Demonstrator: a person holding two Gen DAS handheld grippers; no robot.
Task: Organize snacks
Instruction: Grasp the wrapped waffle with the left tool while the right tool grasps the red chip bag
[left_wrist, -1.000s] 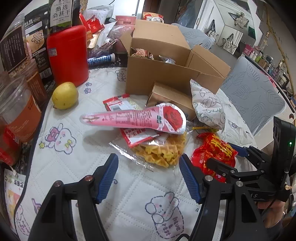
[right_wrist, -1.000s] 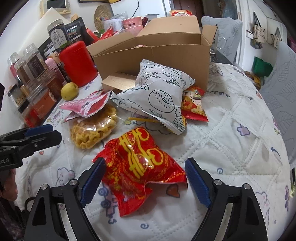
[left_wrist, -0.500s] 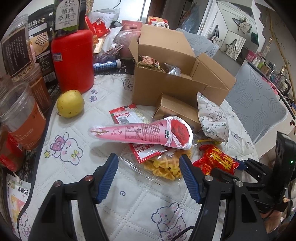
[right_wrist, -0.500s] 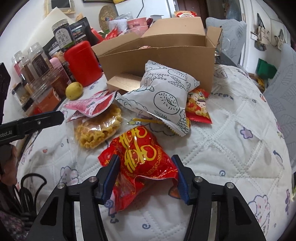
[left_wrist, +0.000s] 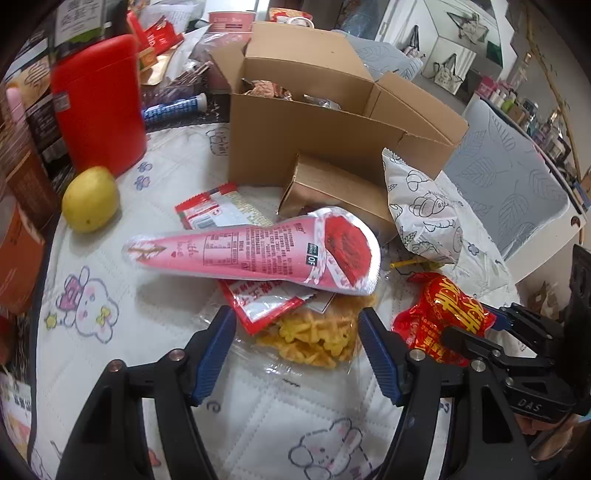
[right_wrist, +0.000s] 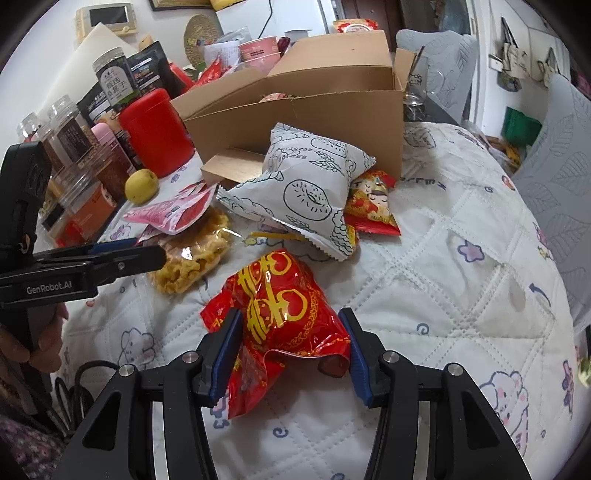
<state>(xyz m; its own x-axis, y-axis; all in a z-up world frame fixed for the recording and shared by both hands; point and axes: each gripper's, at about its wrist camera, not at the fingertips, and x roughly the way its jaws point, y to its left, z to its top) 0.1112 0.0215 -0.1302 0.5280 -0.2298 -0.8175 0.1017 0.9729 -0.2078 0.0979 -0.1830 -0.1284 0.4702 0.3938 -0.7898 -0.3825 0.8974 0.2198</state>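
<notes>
The right gripper (right_wrist: 290, 347) has its jaws squeezed on the red snack bag (right_wrist: 277, 306), near the bench's front edge, ready to lift it toward the cardboard box (right_wrist: 295, 110). The left gripper (left_wrist: 297, 347) waits wide open over the waffle snacks (left_wrist: 314, 338).

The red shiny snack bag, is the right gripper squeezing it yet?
Touching. In the right wrist view, both blue pads of the right gripper press against the sides of the red snack bag, whose foil crumples between them.

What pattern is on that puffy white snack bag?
Black line drawings of doughnuts and wheat on the puffy white snack bag; clearest in the right wrist view.
</notes>
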